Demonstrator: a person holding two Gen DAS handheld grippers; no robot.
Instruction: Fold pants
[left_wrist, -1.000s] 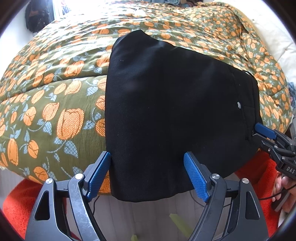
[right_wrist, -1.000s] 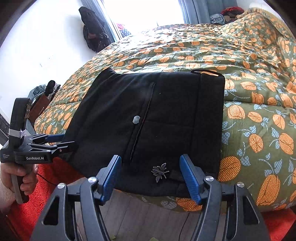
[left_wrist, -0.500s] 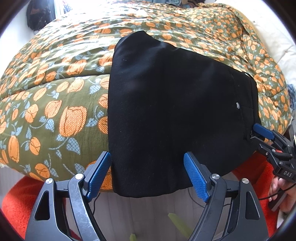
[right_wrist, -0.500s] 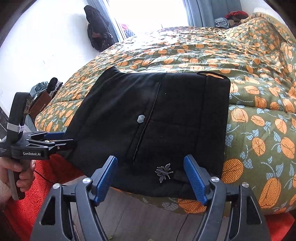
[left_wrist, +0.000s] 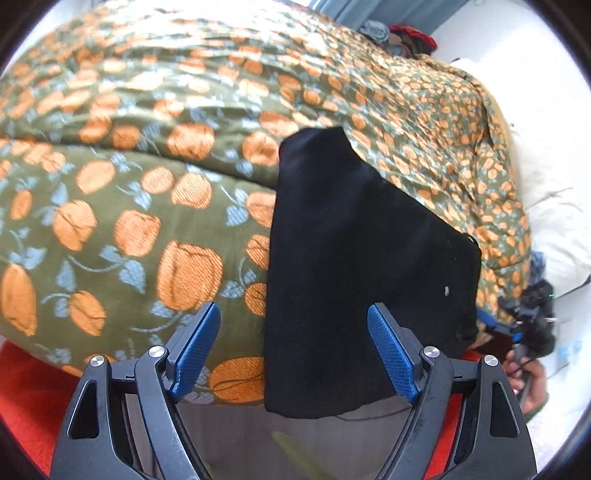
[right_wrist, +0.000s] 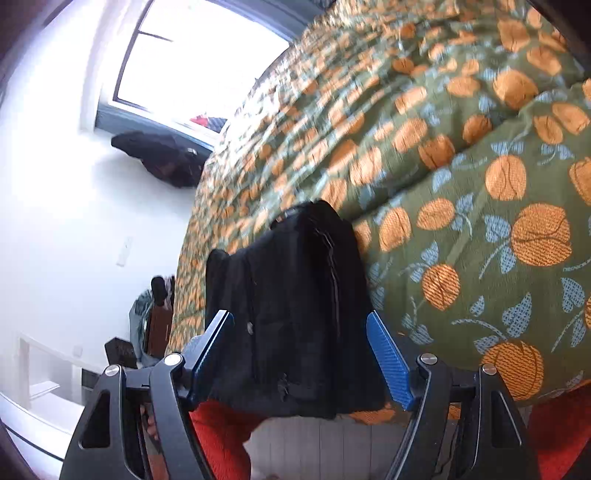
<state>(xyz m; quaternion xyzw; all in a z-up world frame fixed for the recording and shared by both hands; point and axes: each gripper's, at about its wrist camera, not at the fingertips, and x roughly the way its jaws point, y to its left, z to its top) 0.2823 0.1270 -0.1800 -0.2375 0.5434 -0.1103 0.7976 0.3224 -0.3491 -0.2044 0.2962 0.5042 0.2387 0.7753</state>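
Note:
The black pants (left_wrist: 354, 266) lie folded into a compact slab on the flowered bedspread (left_wrist: 129, 206), their near edge hanging over the bed's front edge. My left gripper (left_wrist: 295, 350) is open and empty, just in front of that hanging edge, its right pad over the black cloth. In the right wrist view the pants (right_wrist: 295, 306) fill the gap between the pads of my right gripper (right_wrist: 301, 354), which is open and holds nothing. The right gripper (left_wrist: 517, 328) also shows small at the pants' right corner in the left wrist view.
The green bedspread with orange flowers (right_wrist: 461, 184) covers the whole bed. A red rug (right_wrist: 218, 435) lies on the pale floor below the bed's edge. A white wall and bright window (right_wrist: 192, 59) stand at left, with dark clothes (right_wrist: 162, 158) hanging there.
Both grippers have swung and tilted: the left view has shifted left so the pants sit to the right, and the right gripper has rolled and dropped low by the pants' corner.

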